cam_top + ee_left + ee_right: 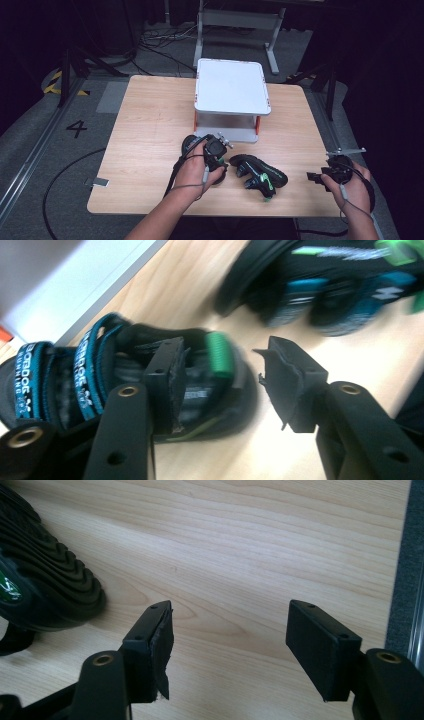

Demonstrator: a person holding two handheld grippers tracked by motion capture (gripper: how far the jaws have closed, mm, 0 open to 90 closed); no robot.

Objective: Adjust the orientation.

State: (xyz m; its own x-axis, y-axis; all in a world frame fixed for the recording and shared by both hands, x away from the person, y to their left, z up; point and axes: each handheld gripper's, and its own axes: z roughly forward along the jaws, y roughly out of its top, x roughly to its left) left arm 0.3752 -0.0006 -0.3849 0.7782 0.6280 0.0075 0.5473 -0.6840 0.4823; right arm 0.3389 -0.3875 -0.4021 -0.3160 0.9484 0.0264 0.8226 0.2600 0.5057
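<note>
We hold our left gripper (216,150) over one black sandal (100,385), just in front of the white shelf (231,87). Its jaws stand apart — one pad sits on the straps, the other hangs past the toe, so nothing is pinched. The second sandal (257,176) lies on its side on the table (150,130), near the middle. Our right gripper (320,176) waits near the table's edge, jaws wide over bare wood. If we squeeze now, we may catch only a strap — the sandal could tip or slip out.
</note>
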